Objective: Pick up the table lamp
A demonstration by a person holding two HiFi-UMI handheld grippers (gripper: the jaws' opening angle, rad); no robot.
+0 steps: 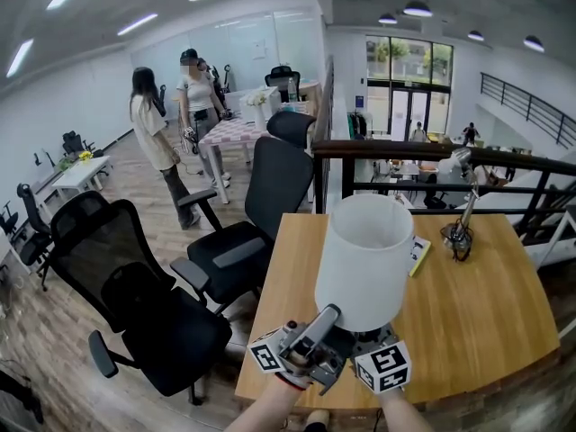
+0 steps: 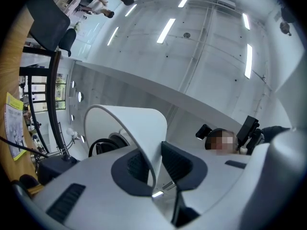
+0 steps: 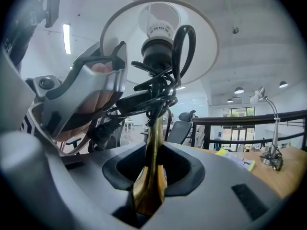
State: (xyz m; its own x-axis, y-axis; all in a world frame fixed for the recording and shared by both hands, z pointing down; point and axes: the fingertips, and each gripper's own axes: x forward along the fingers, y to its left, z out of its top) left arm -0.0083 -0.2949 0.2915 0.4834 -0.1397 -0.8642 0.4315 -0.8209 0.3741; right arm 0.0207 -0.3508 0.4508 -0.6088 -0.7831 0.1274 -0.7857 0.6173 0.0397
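Brass stem of table lamp (image 3: pixel 152 143) clamped in right gripper (image 3: pixel 152 176), left gripper (image 2: pixel 154 169) seemingly pinching shade rim (image 2: pixel 139 123)

lamp (image 1: pixel 364 259) over table (image 1: pixel 486 318) — chairs (image 1: pixel 135 304) left

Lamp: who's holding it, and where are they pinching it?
The table lamp is held in two places. The right gripper is shut on its brass stem, and the left gripper pinches the rim of its white shade.
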